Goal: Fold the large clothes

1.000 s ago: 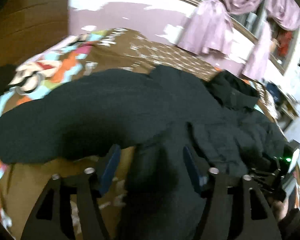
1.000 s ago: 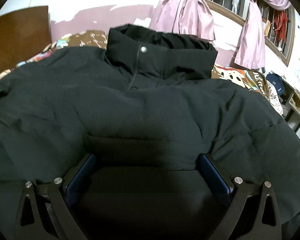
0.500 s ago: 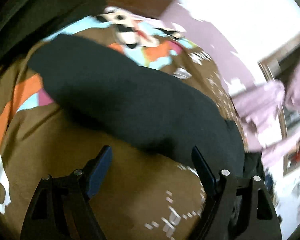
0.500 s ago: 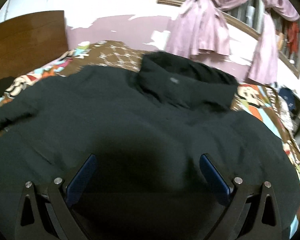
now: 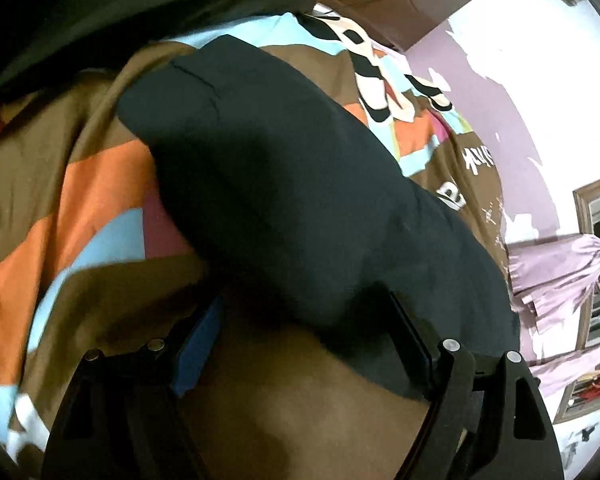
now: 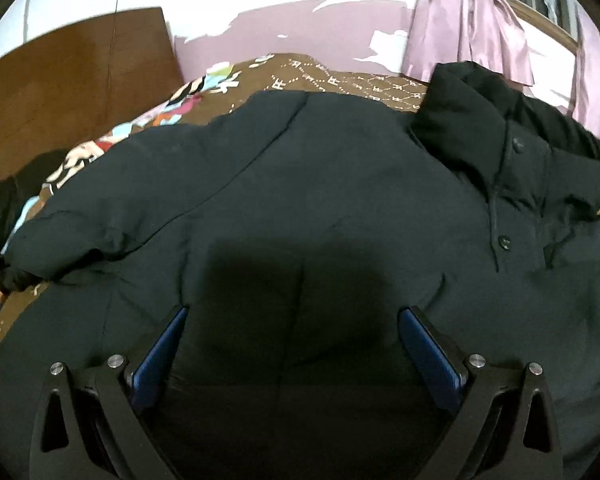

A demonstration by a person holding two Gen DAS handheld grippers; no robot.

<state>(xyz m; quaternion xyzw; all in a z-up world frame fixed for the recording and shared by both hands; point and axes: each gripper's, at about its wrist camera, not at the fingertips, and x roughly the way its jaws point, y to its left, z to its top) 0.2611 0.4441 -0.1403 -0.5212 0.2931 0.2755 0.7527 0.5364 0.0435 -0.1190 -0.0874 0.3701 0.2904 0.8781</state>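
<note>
Although the black jacket [image 6: 320, 208] lay spread front-up across the bed [image 5: 80, 184], no fold showed yet: its sleeve [image 5: 284, 200] stretched out flat over the patterned cover and the collar [image 6: 500, 132] stood open. Left tongs [image 5: 304, 332], jaws just widened, hovered apart over the sleeve, gripping nothing; right tongs [image 6: 292, 344] stood apart above the chest. Folding looked barely begun.
</note>
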